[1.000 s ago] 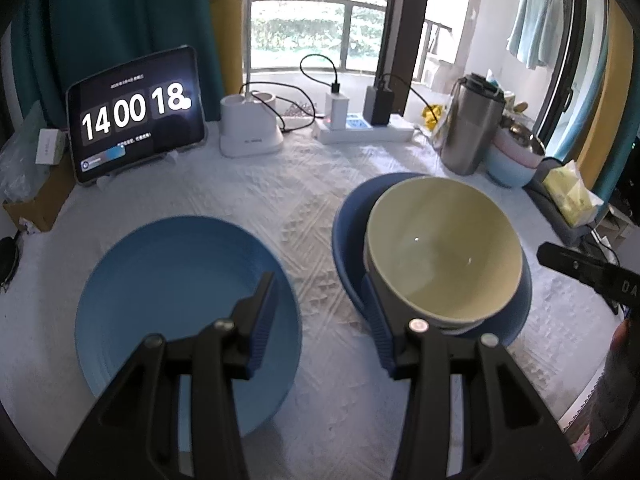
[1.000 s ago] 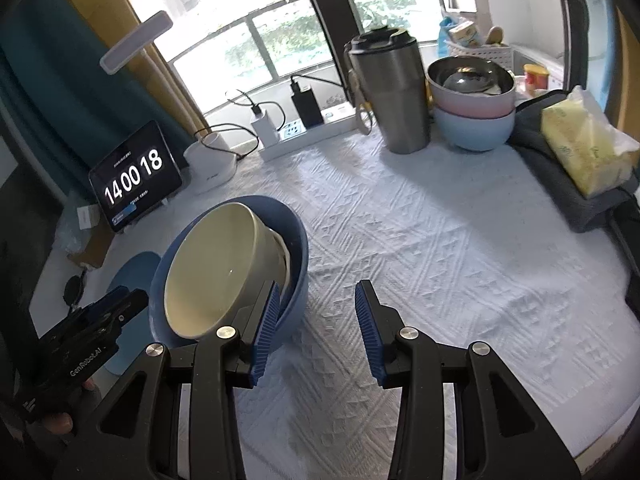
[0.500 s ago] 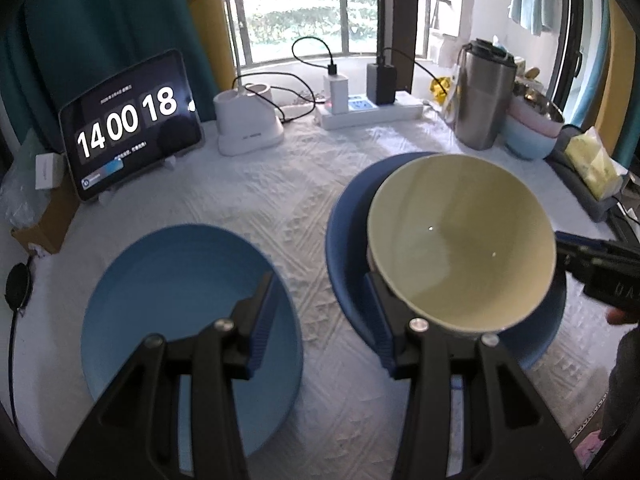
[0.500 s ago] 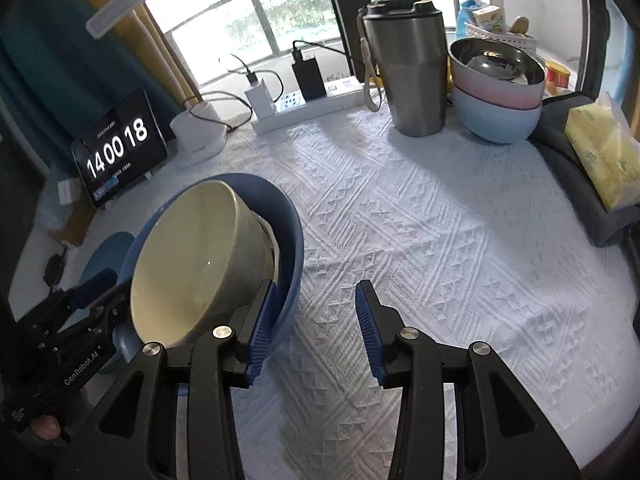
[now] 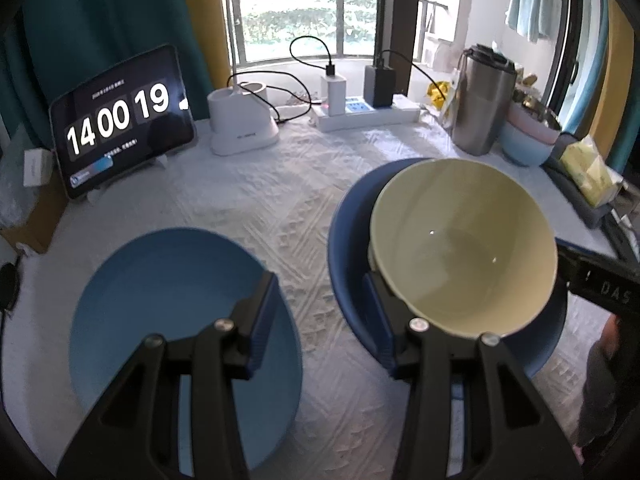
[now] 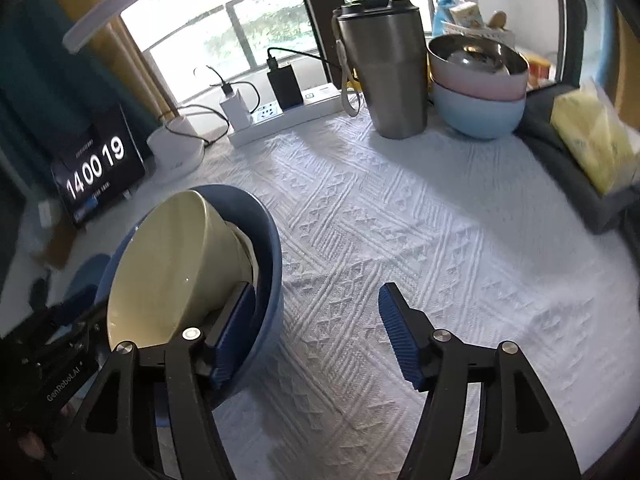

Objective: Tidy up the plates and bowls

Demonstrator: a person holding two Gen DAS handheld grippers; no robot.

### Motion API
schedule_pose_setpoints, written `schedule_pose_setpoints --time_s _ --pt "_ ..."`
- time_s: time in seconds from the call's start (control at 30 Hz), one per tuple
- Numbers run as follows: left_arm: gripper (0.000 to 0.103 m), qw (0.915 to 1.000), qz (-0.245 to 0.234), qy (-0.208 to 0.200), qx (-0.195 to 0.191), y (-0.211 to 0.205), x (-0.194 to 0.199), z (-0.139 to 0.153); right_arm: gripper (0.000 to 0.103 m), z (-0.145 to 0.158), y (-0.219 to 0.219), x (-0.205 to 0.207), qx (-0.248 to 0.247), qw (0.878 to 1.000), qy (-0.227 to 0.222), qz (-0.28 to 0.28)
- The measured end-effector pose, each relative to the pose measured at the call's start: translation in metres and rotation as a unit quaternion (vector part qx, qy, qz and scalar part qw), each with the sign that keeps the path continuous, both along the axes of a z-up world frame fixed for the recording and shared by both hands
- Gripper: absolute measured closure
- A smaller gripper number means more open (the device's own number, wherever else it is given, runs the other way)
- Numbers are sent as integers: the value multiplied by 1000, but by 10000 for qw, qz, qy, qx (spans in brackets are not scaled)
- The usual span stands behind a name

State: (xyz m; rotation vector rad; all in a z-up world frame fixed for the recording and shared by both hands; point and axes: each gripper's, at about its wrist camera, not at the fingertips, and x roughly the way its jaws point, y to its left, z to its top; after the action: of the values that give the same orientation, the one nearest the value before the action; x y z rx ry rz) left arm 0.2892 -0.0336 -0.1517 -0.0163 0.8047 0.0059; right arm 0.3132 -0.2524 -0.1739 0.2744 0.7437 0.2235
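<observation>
A cream bowl (image 5: 460, 248) leans tilted inside a dark blue bowl (image 5: 348, 256), its mouth facing my left gripper (image 5: 320, 320). That gripper is open. Its right finger (image 5: 378, 320) reaches into the dark blue bowl under the cream bowl's wall, and its left finger hangs over a light blue plate (image 5: 160, 300). My right gripper (image 6: 316, 332) is opening. Its left finger (image 6: 236, 328) is inside the dark blue bowl (image 6: 268, 248) beside the cream bowl (image 6: 168, 264), with the blue wall loose between the jaws.
A white patterned cloth (image 6: 420, 240) covers the table. At the back stand a tablet clock (image 5: 120, 120), a white charger base (image 5: 244, 124), a power strip (image 5: 368, 114), a steel tumbler (image 6: 384, 68) and stacked bowls (image 6: 476, 96). A yellow tissue pack (image 6: 592, 140) lies at the right edge.
The cream bowl has tipped further toward my left gripper. My right gripper's jaws have spread much wider, with the left finger now inside the dark blue bowl.
</observation>
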Motion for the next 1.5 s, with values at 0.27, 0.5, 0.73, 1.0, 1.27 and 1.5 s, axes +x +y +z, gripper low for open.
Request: schedule_pose_setpoints --time_s 0.27,0.5,0.73,1.0,1.27,1.5 --pt "77 9992 -149 -193 -331 -4 -4 -1 64 2 8 -5 135 9997 -164 111" --pt "86 9980 -150 -377 -485 -4 -5 -2 87 6 26 -12 -111 9993 -345 87" --pt "86 9981 -166 -410 -440 -5 -6 -1 88 6 24 -12 -55 9995 -310 53" --pt "86 9979 -211 -369 -485 -6 -8 -1 87 8 25 -15 -129 9993 -348 39" --pt "86 9974 -289 -302 -589 -8 -11 -1 88 18 24 -24 -257 9985 -470 -58" --pt "86 9970 -312 -339 -623 -7 -17 5 88 25 24 -32 -305 9980 -540 -90"
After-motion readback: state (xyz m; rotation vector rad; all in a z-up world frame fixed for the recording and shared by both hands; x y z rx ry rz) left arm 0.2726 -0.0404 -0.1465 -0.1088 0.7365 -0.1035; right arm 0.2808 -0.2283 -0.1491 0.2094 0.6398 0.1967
